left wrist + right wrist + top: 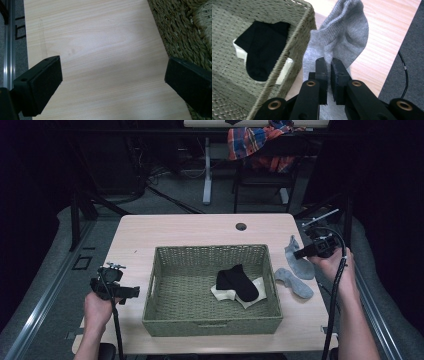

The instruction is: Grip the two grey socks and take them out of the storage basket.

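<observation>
Left hand-held gripper [131, 292] rests spread and empty at the worktop's [190, 227] near left, beside the wicker basket [210, 326]. The basket holds a black sock [237, 282] on a white one [222, 294]. Right of it, the right hand-held gripper [329, 65] pinches a grey sock [342, 37] by its fabric edge. Judged light, limp, non-fragile; it will droop, so a fold grip suits. A second grey sock [294, 282] lies alongside.

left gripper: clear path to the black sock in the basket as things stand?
Probably yes. The left gripper is open beside the basket, which is open-topped; the black sock lies uncovered, but toward the far side, so it must go over the wall.
</observation>
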